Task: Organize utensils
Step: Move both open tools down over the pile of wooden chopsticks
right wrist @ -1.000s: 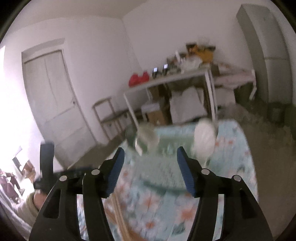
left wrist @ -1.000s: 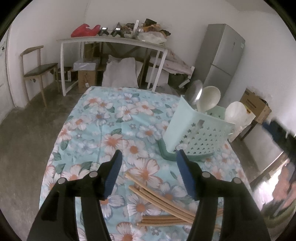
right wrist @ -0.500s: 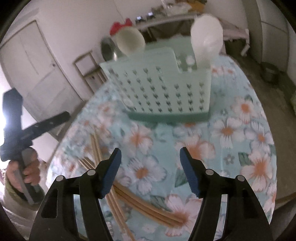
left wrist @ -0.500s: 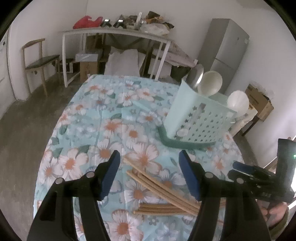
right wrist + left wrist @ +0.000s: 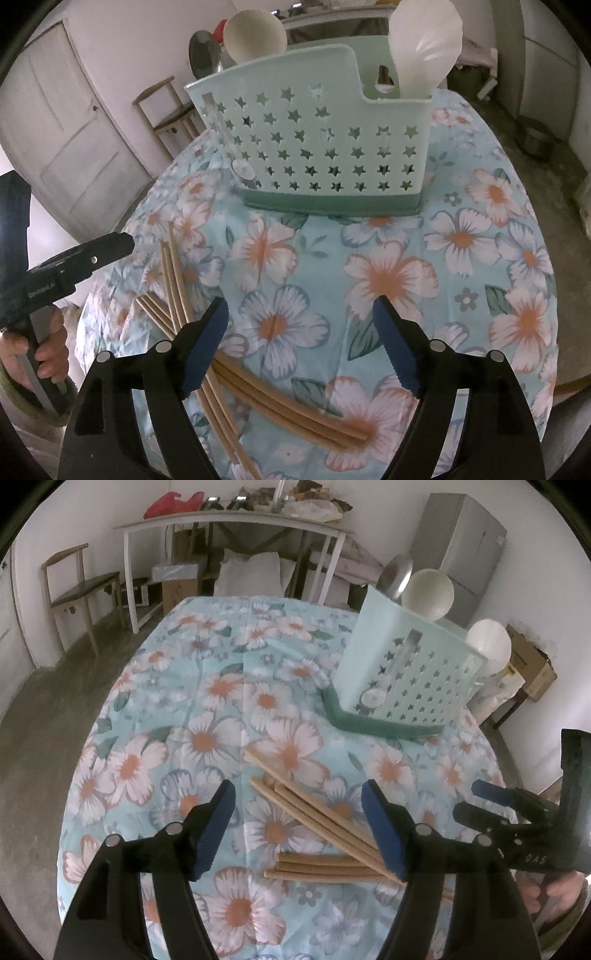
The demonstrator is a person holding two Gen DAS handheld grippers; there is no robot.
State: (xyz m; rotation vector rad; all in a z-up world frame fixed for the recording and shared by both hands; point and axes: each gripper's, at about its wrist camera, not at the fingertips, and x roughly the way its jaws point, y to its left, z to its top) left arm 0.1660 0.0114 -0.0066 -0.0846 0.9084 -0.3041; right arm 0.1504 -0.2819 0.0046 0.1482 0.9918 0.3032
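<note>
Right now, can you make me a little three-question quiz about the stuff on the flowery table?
1. True or false: the wooden chopsticks are already standing in the mint caddy.
2. Which spoon heads poke out of the caddy? A) two white ones and a metal one B) only one red one C) none
3. Fill in: the right tongs are opening and holding ____.

Key: 1 false, they lie loose on the flowery tablecloth. 2 A: white spoon, white ladle, metal ladle. 3 nothing.
</note>
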